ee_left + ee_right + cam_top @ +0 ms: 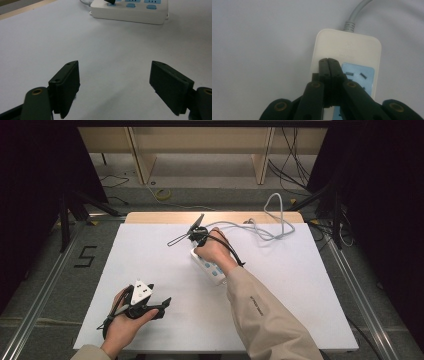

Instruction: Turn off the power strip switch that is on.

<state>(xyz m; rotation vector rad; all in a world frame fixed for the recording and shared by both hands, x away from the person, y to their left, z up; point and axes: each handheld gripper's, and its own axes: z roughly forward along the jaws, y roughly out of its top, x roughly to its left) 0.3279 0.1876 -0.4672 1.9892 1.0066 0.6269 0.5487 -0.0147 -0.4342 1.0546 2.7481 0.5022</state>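
My right gripper, jaws together, presses the rigid strip mid-table; left gripper gapes empty; I'd grasp its long sides.

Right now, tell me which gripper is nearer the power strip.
Right. The right gripper is shut with its tips on the power strip near its cable end; the left gripper rests open, well short of it.

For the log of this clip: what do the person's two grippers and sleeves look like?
Both grippers are black. The left gripper has flat rectangular jaw pads, brass-coloured pivot rings and a white three-cornered top plate. The right gripper has the same black links and brass rings, and a black cable trails from it. The right sleeve is beige with small dark lettering.
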